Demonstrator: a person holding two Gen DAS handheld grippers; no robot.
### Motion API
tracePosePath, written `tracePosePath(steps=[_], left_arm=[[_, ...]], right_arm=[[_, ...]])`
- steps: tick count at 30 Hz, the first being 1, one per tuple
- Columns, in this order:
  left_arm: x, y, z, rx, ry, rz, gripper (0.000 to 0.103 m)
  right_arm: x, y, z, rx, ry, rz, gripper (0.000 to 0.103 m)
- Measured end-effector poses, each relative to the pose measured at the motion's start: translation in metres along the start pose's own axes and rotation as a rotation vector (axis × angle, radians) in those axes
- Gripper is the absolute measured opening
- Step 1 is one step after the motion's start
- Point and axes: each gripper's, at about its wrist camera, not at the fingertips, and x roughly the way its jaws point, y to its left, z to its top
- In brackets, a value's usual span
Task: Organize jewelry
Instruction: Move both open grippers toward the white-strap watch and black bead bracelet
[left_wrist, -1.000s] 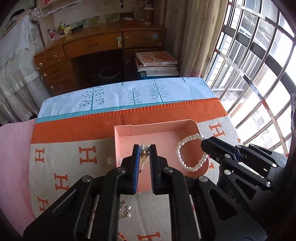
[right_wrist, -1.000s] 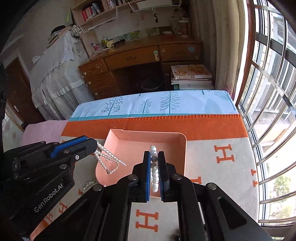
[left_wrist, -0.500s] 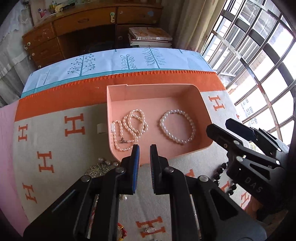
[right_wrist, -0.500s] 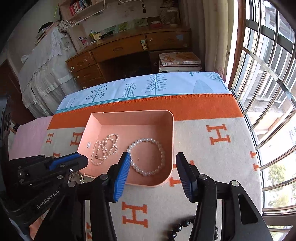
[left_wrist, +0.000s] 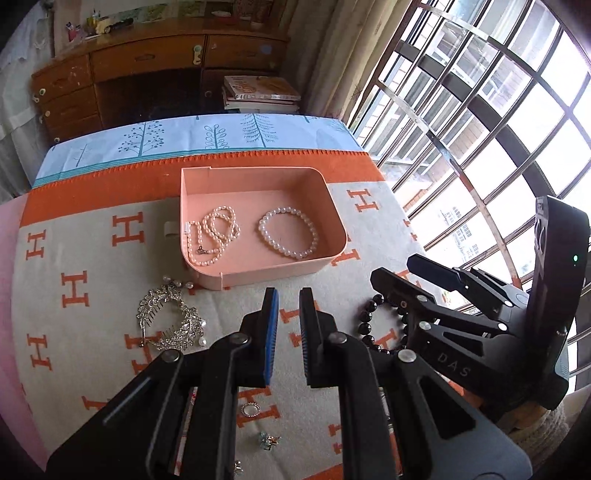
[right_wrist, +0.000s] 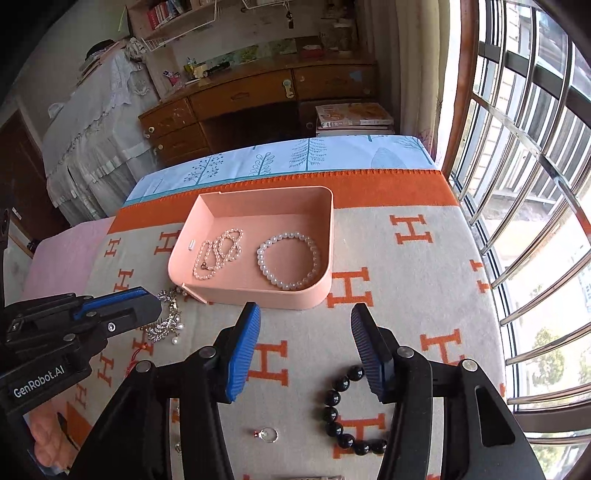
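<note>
Hovering just short of the pink tray (right_wrist: 258, 295), the right tongs (right_wrist: 304, 347) are spread wide and empty above the black bead bracelet (right_wrist: 341, 410) on the blanket; the left tongs (left_wrist: 286, 332) stand slightly parted, holding nothing. The bracelet looks light, limp and slippery, so pinching across one strand of beads seems best.

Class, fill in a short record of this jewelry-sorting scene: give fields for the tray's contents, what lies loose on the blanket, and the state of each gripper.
Tray: pink tray, open top
Inside tray: pearl necklace, left; pearl bracelet, right
Loose on blanket: black bead bracelet, rhinestone hair comb, ring
Left gripper: slightly open, holds nothing
Right gripper: wide open, holds nothing
</note>
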Motion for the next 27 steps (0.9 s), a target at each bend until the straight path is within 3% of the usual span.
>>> tracePosePath(steps=[9, 13, 20, 22, 23, 24, 27], left_arm=[[-0.056, -0.023, -0.007, -0.001, -0.112, -0.018, 0.009], [-0.075, -0.043, -0.016, 0.05, -0.153, 0.065, 0.009], [-0.09, -0.078, -0.045, 0.135, -0.137, 0.033, 0.01], [-0.09, -0.086, -0.054, 0.154, -0.115, 0.017, 0.034], [-0.09, -0.089, -0.058, 0.16, -0.112, 0.001, 0.07], [-0.09, -0.091, -0.063, 0.163, -0.115, -0.017, 0.095], [-0.09, -0.099, -0.076, 0.176, -0.13, -0.011, 0.096]], right_arm=[[-0.075, -0.015, -0.025, -0.035, -0.083, 0.012, 0.052], [-0.106, -0.027, -0.037, -0.048, -0.115, 0.006, 0.053], [-0.151, -0.047, -0.065, -0.07, -0.161, -0.007, 0.061], [-0.159, -0.051, -0.072, -0.079, -0.166, -0.011, 0.061], [-0.163, -0.053, -0.076, -0.083, -0.169, -0.014, 0.061], [-0.166, -0.055, -0.08, -0.087, -0.172, -0.016, 0.061], [-0.17, -0.062, -0.092, -0.102, -0.171, -0.022, 0.061]])
